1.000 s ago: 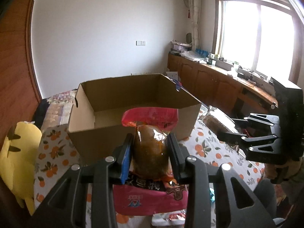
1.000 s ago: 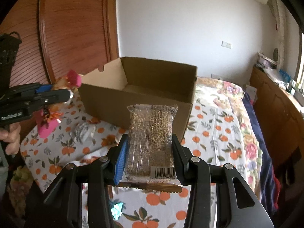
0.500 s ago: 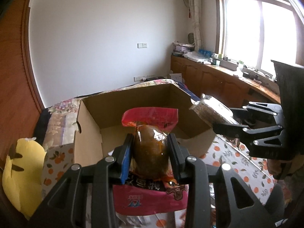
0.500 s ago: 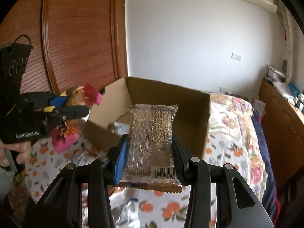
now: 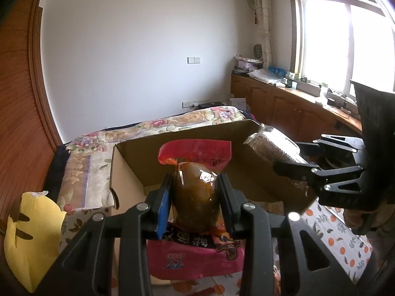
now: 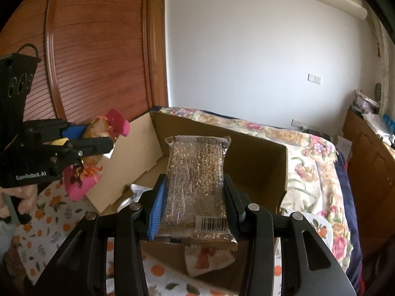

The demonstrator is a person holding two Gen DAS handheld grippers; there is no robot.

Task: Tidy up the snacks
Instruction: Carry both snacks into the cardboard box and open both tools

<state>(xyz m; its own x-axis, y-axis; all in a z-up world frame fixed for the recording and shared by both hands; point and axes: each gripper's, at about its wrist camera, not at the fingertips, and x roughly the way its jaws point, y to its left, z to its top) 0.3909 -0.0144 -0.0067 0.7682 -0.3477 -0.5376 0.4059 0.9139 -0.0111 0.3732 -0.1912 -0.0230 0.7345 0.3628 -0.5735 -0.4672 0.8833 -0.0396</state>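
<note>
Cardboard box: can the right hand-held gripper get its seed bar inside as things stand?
Probably yes. The cardboard box is open-topped, and the right hand-held gripper, shut on the seed bar, is above its near wall with nothing between.

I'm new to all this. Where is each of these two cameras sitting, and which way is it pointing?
Left wrist view: it rides on the left gripper, looking forward along its fingers at the open brown cardboard box; the jaws clamp a pink-topped packet of brown snack, and the right gripper shows at the right edge.
Right wrist view: it rides on the right gripper, facing the same box; the jaws clamp a clear-wrapped seed bar, and a hand holds the left gripper at the left.
Shared: box, both snacks, both grippers.
</note>
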